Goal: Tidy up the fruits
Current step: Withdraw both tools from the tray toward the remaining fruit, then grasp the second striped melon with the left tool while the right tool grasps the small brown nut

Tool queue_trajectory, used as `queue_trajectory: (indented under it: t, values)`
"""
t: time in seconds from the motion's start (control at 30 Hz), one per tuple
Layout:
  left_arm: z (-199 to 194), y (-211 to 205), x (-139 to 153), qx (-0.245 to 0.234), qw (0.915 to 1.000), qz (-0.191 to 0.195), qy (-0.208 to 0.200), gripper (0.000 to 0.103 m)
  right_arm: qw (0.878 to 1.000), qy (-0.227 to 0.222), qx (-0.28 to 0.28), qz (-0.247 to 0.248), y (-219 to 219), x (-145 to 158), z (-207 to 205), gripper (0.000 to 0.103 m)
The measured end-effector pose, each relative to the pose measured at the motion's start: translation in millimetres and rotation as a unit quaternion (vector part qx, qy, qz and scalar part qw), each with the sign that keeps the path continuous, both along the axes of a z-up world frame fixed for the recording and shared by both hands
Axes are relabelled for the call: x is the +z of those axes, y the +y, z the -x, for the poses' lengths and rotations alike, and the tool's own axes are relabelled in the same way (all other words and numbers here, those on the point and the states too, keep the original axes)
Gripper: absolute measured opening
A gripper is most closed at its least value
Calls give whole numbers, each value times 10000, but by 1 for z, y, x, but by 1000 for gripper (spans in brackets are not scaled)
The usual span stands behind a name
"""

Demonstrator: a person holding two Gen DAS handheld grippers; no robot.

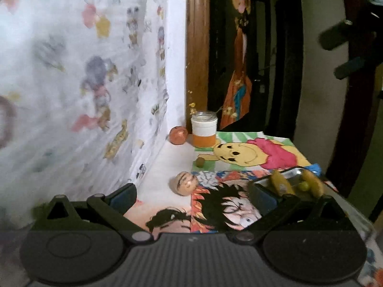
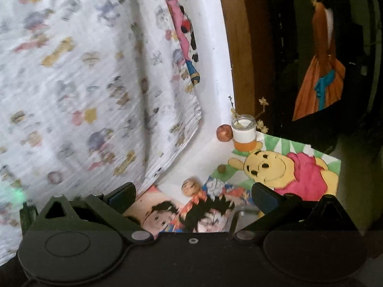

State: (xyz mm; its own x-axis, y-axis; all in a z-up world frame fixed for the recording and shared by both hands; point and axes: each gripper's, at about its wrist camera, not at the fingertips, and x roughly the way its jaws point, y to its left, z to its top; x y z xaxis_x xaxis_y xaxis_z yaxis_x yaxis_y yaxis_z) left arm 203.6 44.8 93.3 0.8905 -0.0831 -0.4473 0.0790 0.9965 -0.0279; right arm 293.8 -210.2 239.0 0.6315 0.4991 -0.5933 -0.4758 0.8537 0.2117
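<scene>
A metal tray [image 1: 290, 173] at the table's right holds two yellow bananas [image 1: 280, 183] and a green grape [image 1: 303, 186]. A red-orange fruit [image 1: 178, 135] sits at the back by the wall. A small green-brown fruit [image 1: 199, 162] lies on the Winnie-the-Pooh picture. A pale, marked fruit [image 1: 184, 183] lies mid-table. My left gripper [image 1: 191, 198] is open and empty, above the table's near side. My right gripper [image 2: 192, 197] is open and empty, held higher; it sees the red fruit [image 2: 224, 132], small fruit [image 2: 221, 168], pale fruit [image 2: 190, 187] and the tray's corner [image 2: 241, 215].
A jar [image 1: 204, 129] with orange base and dried twigs stands beside the red fruit. Cartoon pictures cover the table [image 1: 174, 157]. A patterned cloth [image 1: 83, 83] hangs on the left wall. A wooden post [image 1: 197, 47] and a dark doorway stand behind.
</scene>
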Motion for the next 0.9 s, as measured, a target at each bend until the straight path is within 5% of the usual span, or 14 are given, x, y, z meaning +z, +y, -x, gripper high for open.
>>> queue_trajectory:
  t: [0.17, 0.37, 0.7, 0.9]
  values:
    - [-51, 2, -32, 289, 9990, 283, 165, 103, 9992, 304, 106, -232, 28, -53, -72, 103]
    - [-100, -6, -61, 422, 9988, 124, 201, 103, 9969, 631, 165, -437, 51, -126, -150, 102]
    - [-157, -15, -96, 903, 9944, 56, 540, 102, 9945, 1025, 114, -192, 90, -200, -225, 78]
    - [-171, -14, -110, 932, 9925, 244, 759, 93, 9940, 1084, 85, -78, 106, -223, -247, 64]
